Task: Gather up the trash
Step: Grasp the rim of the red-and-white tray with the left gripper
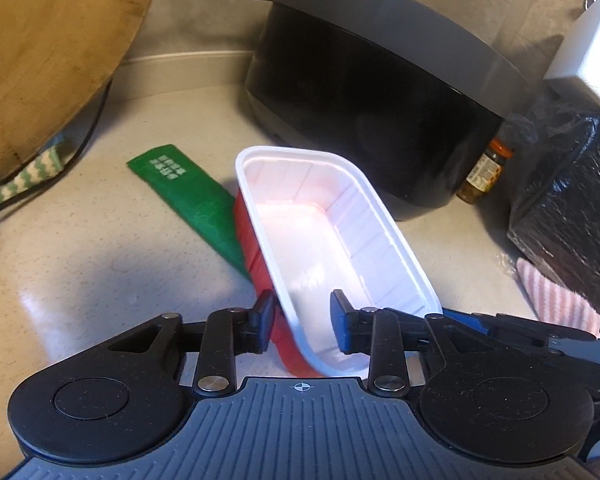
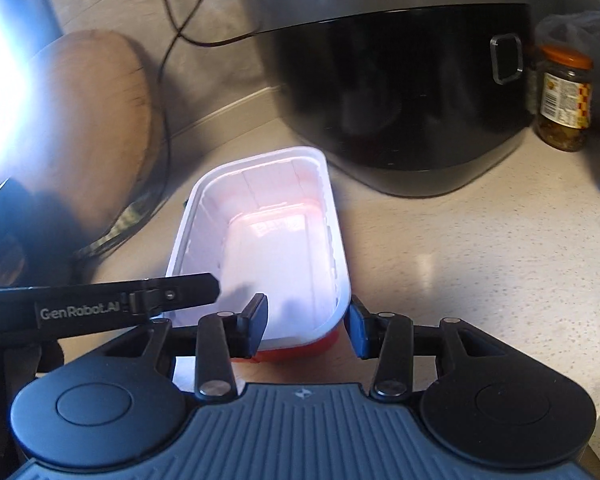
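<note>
A red plastic tray with a white inside [image 1: 324, 240] rests tilted on the pale counter; it also shows in the right wrist view [image 2: 276, 236]. My left gripper [image 1: 302, 326] straddles the tray's near left wall, one finger outside, one inside, with a gap to each side. My right gripper [image 2: 307, 328] straddles the near right wall the same way, jaws apart. A green wrapper [image 1: 192, 196] lies flat on the counter, partly under the tray's left side. The left gripper's body [image 2: 128, 300] crosses the right wrist view.
A black cooker [image 1: 372, 104] stands behind the tray. A round wooden board [image 1: 48, 60] leans at the left. A jar with an orange lid [image 2: 565, 96] stands right of the cooker. A black wrapped box [image 1: 572, 216] and a pink cloth [image 1: 556, 300] lie at the right.
</note>
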A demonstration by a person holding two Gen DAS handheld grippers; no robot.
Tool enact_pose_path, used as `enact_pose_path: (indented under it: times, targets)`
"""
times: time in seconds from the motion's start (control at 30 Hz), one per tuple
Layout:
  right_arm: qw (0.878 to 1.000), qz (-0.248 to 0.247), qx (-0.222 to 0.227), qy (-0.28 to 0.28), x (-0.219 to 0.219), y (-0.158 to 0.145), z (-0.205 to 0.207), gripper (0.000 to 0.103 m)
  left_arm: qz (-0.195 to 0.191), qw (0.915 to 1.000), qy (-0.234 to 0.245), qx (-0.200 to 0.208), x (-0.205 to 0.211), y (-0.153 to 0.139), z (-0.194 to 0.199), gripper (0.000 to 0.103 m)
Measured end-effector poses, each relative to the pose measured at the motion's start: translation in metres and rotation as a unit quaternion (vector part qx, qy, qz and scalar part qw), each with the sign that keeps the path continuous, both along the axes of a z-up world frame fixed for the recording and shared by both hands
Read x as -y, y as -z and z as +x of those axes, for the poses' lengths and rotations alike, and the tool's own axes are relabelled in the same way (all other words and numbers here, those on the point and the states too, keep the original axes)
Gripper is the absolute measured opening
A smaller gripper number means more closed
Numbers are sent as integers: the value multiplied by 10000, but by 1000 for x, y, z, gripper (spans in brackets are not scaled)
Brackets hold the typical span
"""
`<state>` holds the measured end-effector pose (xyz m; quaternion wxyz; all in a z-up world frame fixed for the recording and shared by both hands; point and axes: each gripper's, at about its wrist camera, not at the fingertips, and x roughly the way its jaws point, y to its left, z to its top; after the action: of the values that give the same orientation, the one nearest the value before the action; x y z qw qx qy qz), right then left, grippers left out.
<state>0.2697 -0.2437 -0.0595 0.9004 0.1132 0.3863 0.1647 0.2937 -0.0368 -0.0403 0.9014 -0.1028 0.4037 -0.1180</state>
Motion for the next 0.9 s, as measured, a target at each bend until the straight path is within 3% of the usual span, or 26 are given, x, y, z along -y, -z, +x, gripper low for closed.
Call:
enact_pose_path:
  times: [0.33,0.53,0.7,0.83,0.9]
  targets:
    - [9990,113,-30,-436,-31,-14,-38,45,50,9994,-339,-99,-34,-11,-55,35]
    - [9953,234,-92,-935,-69,-19,-64,47,389,9979,-524,27,-69,-18,-102,35]
    - [9889,243,-160,-1455,-102,-23,-83,47,365,9951,-913,50,-102,-18,-128,35]
    - [9845,-18,-31,-1756,-122,-29,-89,47,379,9930,-1114,23,-120,-14,-133,35]
    - [9841,-231,186,-1753,-125,-37,-90,53,381,9923,-1177,17,-124,-14,-135,35]
